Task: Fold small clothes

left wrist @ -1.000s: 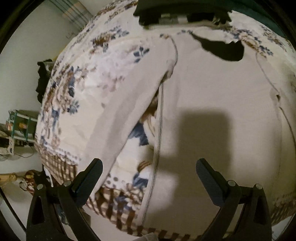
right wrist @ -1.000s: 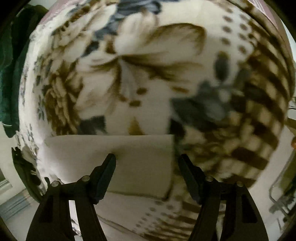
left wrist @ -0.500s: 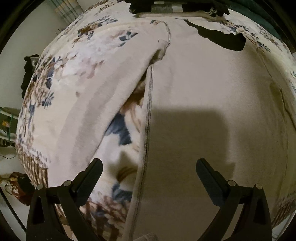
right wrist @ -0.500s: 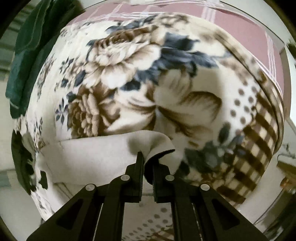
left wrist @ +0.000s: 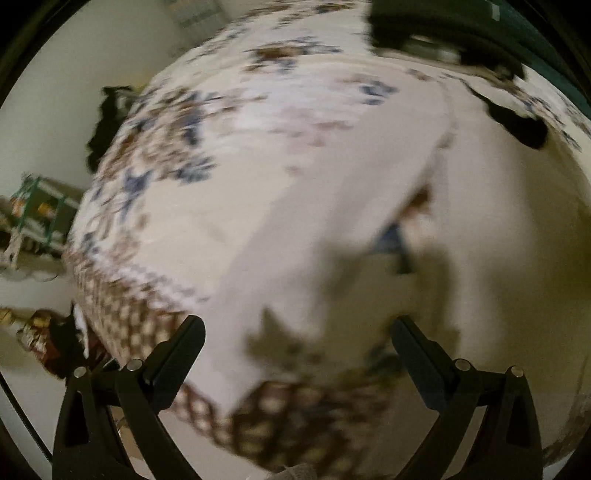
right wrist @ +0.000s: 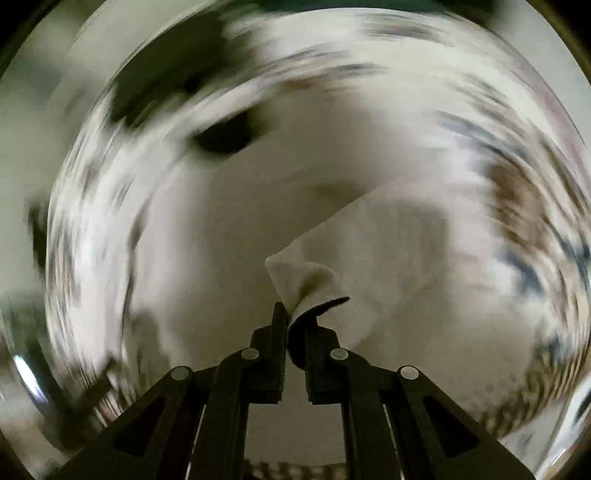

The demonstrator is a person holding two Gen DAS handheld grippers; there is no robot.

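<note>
Right gripper (right wrist: 295, 314) is clamped tight on a corner of the pale garment (right wrist: 388, 266), jaws nearly together with the fabric pinched between them and a little peak of cloth standing up just beyond the tips. A dark hem edge curls out to the right of the pinch. From that corner the cloth runs away to the right and far side as a raised fold, casting a soft shadow on the layer below. Everything around it in the right wrist view is smeared with motion blur, so the pattern of the floral blanket (right wrist: 517, 206) is only streaks, and a dark blot sits far left on the garment, too blurred to name. Over on the other side, the left gripper (left wrist: 295, 350) hangs with its jaws wide apart, nothing between them, above the near edge of the spread. Below it the pale garment (left wrist: 332, 229) lies flat on the floral blanket (left wrist: 177, 155), one long panel reaching from near centre toward the far right, a slit of blue and brown pattern showing between two of its layers. The blanket's brown checked border (left wrist: 140, 310) runs along the near left. Dark green cloth (left wrist: 461, 26) lies at the far right edge.
</note>
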